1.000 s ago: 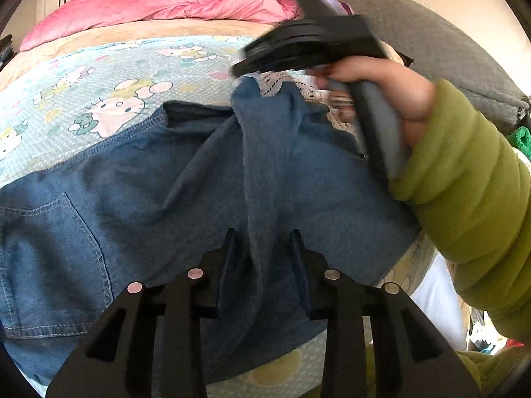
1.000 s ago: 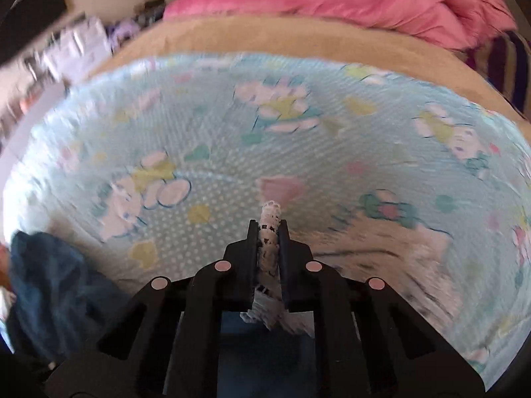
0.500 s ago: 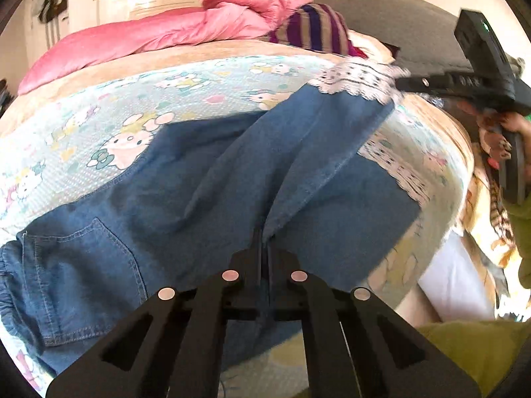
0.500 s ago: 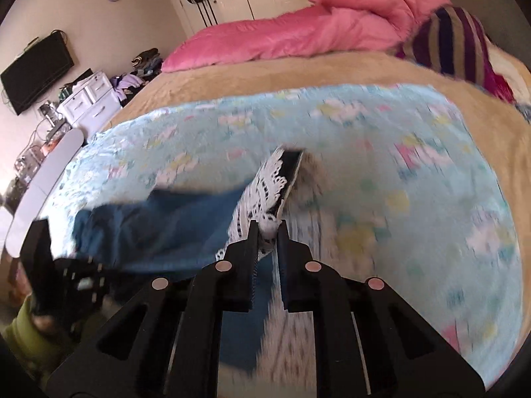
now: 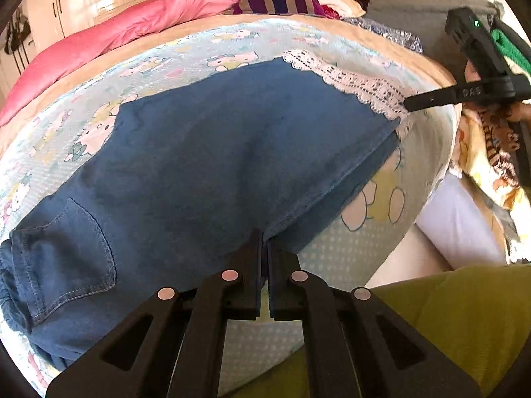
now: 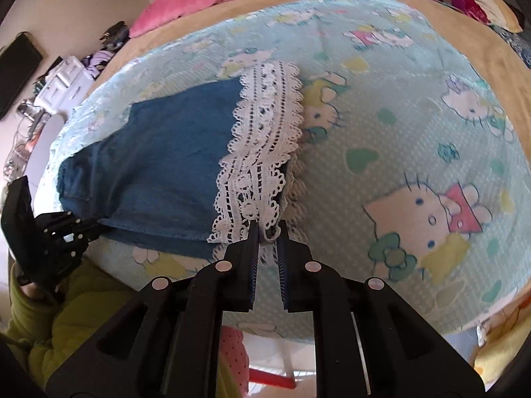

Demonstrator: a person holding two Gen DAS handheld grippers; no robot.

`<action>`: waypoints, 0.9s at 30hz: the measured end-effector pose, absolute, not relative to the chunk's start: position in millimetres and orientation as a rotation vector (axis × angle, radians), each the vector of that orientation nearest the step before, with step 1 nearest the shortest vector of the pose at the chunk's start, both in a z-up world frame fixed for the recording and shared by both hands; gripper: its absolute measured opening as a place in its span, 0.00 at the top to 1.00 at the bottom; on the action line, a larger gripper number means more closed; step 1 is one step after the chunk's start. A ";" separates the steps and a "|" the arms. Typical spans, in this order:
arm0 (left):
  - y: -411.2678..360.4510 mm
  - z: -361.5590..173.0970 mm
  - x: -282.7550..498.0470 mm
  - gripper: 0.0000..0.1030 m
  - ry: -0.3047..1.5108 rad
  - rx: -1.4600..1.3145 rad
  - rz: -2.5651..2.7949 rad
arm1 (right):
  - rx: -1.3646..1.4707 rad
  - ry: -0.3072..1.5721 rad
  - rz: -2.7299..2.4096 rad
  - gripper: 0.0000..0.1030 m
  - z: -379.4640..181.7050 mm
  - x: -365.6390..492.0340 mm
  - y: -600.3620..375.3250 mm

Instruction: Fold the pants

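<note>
Denim pants (image 5: 205, 165) lie flat on bed sheet (image 6: 415, 126), long axis left-right between grippers. Left gripper (image 5: 264, 242) pinched on crotch-side edge; right gripper (image 6: 267, 232) slightly parted at lace hem (image 6: 262, 139), grip unclear.

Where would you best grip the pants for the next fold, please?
Probably at the lace hem, from the near edge: both leg ends lie stacked flat there. The right gripper, slightly parted, sits at it; the left gripper pinches the pants mid-length.

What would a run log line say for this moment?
pants: legs stacked flat on bed | left gripper: shut on pants | right gripper: parting at lace hem
</note>
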State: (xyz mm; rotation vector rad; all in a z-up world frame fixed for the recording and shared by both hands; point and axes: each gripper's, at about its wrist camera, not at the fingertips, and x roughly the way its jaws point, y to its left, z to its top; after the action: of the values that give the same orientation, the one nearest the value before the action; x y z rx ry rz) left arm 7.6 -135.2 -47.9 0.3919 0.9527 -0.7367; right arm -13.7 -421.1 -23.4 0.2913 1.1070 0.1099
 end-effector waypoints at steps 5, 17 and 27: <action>-133.2 -51.3 7.9 0.94 0.966 0.390 -0.739 | 0.321 1.157 0.084 0.89 -41.0 -13.9 -427.5; -47.9 -3.2 9.1 0.35 0.865 0.112 -0.605 | 0.095 0.942 0.257 0.50 16.7 3.1 -385.8; 107.1 -5.6 33.1 0.28 0.877 -0.310 -0.131 | -0.114 1.055 0.431 0.48 -39.3 20.8 -303.9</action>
State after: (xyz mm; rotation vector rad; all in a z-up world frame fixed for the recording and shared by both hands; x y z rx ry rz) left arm 33.1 107.1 -5.6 -0.3105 0.8773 -0.1311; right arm 20.8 -303.9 -39.3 -0.1139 1.0546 0.4314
